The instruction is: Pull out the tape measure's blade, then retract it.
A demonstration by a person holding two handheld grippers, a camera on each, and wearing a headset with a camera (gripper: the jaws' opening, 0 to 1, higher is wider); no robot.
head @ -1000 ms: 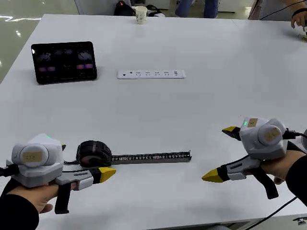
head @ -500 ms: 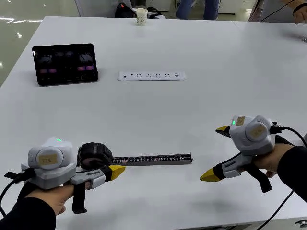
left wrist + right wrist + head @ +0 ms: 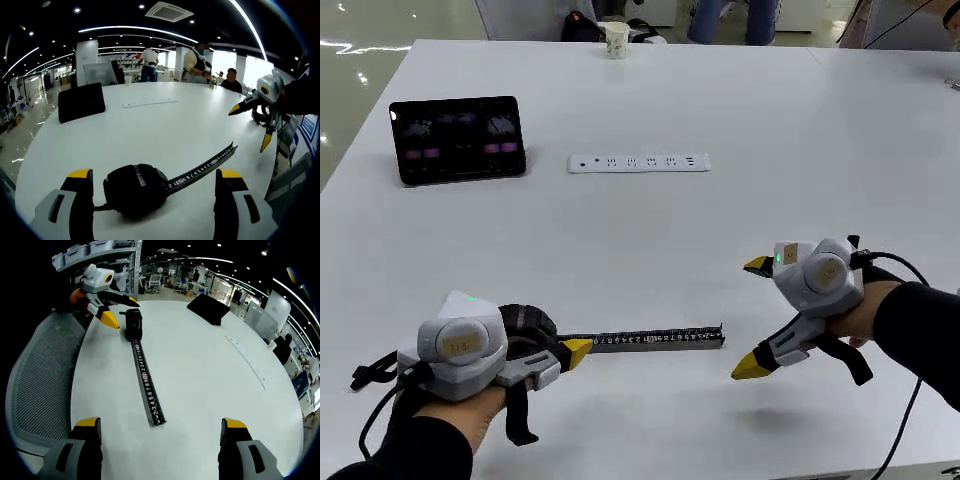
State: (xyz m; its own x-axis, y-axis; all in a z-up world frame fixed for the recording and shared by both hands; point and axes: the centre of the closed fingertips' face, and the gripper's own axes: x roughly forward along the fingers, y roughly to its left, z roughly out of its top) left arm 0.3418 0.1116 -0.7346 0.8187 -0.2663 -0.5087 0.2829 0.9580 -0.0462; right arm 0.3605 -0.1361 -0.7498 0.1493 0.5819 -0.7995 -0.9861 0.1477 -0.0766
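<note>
A black tape measure [image 3: 525, 325] lies on the white table [image 3: 720, 220] with its blade [image 3: 650, 339] pulled out to the right, ending in a hook [image 3: 721, 337]. My left gripper [image 3: 556, 331] is open and its jaws straddle the case [image 3: 135, 187] without touching it. My right gripper [image 3: 753, 316] hovers open just right of the blade's end. In the right gripper view the blade tip [image 3: 157, 421] lies between the open jaws, and the case [image 3: 133, 322] and the left gripper [image 3: 120, 310] are beyond it. The right gripper [image 3: 250, 127] also appears in the left gripper view.
A dark tablet [image 3: 458, 138] stands at the back left. A white power strip [image 3: 639, 162] lies mid-table, and a paper cup [image 3: 616, 38] sits at the far edge. People stand and sit beyond the table [image 3: 195, 60]. The near table edge runs close below both grippers.
The left gripper has moved right until its jaws flank the case. The right gripper has moved left and forward toward the blade's end. The tape measure has stayed put.
</note>
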